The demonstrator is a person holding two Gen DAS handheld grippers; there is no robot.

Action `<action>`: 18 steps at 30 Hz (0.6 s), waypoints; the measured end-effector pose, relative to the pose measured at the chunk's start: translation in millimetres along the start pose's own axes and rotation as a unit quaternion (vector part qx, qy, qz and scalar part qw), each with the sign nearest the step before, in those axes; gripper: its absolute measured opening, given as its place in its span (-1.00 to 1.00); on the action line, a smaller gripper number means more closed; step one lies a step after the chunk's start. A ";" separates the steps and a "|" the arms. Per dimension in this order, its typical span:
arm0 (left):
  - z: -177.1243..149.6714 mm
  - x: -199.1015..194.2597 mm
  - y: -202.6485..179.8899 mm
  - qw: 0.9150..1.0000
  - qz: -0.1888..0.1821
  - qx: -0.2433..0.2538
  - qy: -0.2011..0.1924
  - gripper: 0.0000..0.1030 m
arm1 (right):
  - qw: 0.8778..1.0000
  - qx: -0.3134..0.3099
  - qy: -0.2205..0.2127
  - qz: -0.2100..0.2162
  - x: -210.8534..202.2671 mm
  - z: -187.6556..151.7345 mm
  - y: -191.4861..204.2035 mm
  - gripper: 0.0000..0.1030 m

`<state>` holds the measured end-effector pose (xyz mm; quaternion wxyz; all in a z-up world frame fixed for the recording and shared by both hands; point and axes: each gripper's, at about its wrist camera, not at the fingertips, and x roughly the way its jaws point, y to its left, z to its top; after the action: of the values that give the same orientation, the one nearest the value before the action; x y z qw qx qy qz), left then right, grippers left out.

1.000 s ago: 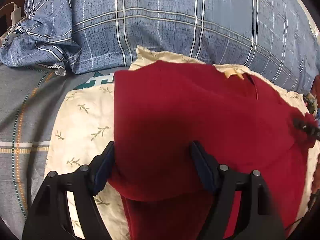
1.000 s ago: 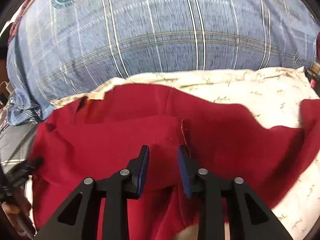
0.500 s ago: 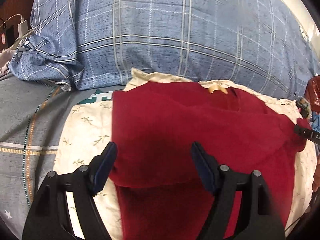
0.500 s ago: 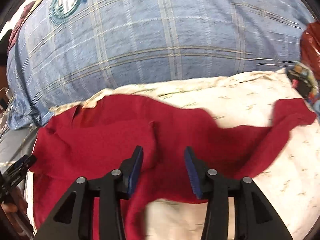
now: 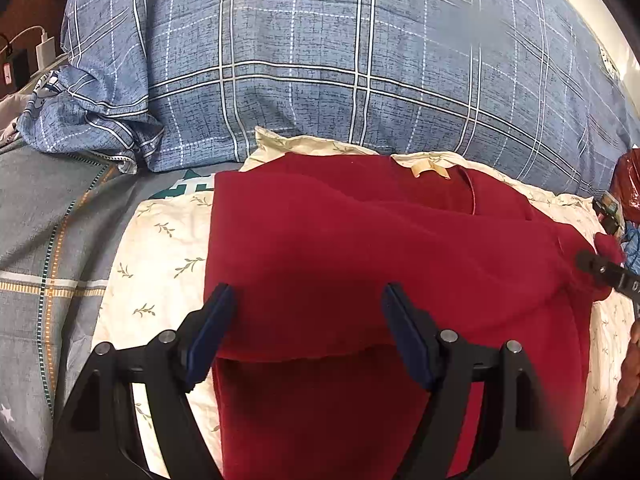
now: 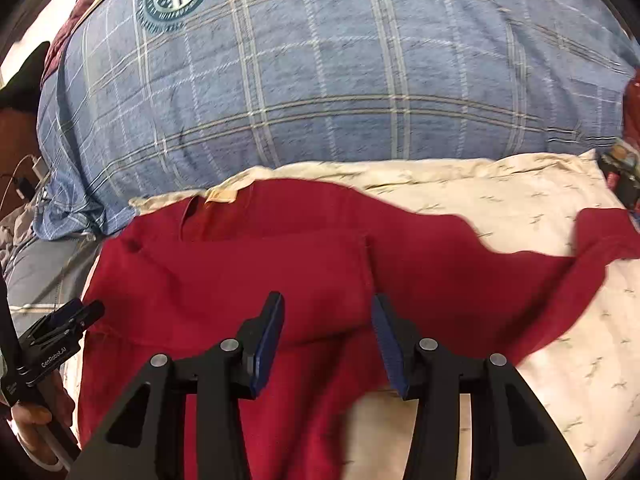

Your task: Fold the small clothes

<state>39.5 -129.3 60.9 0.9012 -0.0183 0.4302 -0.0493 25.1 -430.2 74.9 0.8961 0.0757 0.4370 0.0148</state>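
The red garment [image 5: 360, 264] lies flat on a cream leaf-print cloth [image 5: 160, 248] just ahead of and beneath both grippers, its collar and tan neck label [image 5: 430, 168] at the far edge against the blue plaid pillow [image 5: 320, 60]. Its long axis runs near to far, while an unfolded sleeve [image 6: 600, 240] stretches out to the far right. That sleeve is the part not yet folded in, and it sits on the right gripper's [image 6: 328, 336] side, well away from the left gripper [image 5: 308, 320], so the right hand looks the better placed to fetch it. The left half already appears doubled over: a folded edge [image 5: 300, 354] crosses between the left jaws. Both pairs of jaws hang over the cloth holding nothing; the left stands wide apart, the right parted more narrowly. The fabric is a deep, plain red, soft and slightly rumpled, though blur in the right wrist view makes the sleeve's exact lie hard to judge.
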 end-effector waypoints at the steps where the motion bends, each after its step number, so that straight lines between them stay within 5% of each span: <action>1: 0.1 0.5 0.7 1.000 0.001 0.000 0.000 0.47 | 1.000 -0.003 0.001 0.002 3.6 -0.4 3.1 -0.08; 18: 0.8 20.7 8.7 1.000 0.018 0.006 0.007 0.48 | 0.999 -0.037 0.029 -0.016 47.3 -5.9 27.8 -0.15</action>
<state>53.7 -122.8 44.7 0.8990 -0.0047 0.4365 -0.0360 50.8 -397.6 38.5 0.8855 0.0346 0.4630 0.0184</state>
